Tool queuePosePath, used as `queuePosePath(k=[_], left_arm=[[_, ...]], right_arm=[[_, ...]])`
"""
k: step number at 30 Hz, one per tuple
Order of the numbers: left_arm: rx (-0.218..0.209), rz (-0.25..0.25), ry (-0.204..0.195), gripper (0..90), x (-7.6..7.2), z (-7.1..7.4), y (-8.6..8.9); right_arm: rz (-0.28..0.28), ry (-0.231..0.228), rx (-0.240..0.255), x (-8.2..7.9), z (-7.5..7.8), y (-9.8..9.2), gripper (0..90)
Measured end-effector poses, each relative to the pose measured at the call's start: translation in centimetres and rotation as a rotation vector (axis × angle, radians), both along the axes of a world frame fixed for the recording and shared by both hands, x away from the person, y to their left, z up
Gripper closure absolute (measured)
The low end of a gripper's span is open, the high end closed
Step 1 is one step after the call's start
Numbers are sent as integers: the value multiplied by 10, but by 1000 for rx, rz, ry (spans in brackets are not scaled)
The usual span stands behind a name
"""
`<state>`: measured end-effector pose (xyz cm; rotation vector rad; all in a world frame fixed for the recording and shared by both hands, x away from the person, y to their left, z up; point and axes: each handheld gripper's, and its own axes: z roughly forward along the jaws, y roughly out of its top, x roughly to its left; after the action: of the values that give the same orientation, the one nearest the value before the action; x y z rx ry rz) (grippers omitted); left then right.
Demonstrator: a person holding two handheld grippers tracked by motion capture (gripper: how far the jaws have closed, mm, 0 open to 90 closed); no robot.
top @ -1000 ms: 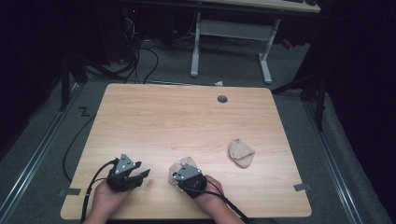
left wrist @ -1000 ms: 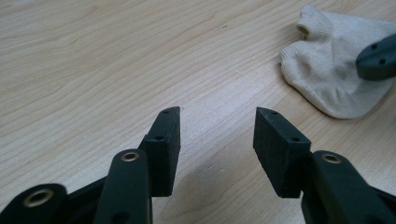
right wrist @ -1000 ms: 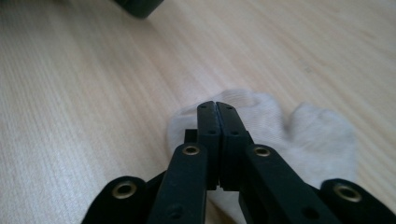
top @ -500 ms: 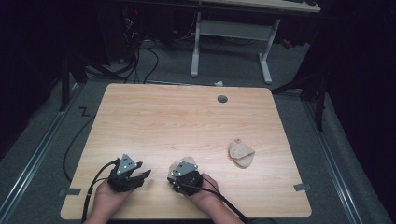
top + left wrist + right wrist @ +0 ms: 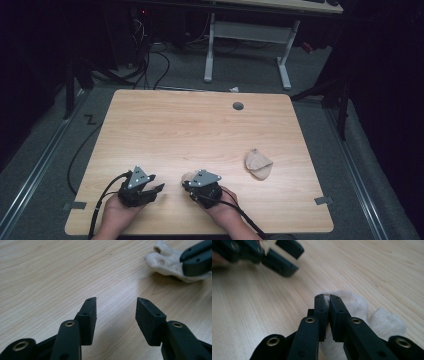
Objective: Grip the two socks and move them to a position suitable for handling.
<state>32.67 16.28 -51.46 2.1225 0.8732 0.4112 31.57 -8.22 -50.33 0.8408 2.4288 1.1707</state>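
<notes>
Right gripper (image 5: 327,298): jaws just closed onto near sock (image 5: 359,307), now pinched for lifting. Left gripper (image 5: 116,306): held wide, empty.

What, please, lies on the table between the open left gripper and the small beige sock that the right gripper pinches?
Nothing: the high view shows bare wood between left gripper and sock.

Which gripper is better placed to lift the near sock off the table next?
Right. The right gripper has its jaws pinched on the near sock, having just closed. The left gripper sits open beside it over bare table.
</notes>
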Motion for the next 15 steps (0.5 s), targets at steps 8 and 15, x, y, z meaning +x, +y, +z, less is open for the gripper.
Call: queuePosePath(k=[8,15], left_arm=[[-3,-65,-1,521,-5,4,-25],[8,-133,-34,541,-9,5,-56]], right_arm=[[-31,-17,84,-3,13,-11,846],[-92,-26,132,-5,18,-34,844]])
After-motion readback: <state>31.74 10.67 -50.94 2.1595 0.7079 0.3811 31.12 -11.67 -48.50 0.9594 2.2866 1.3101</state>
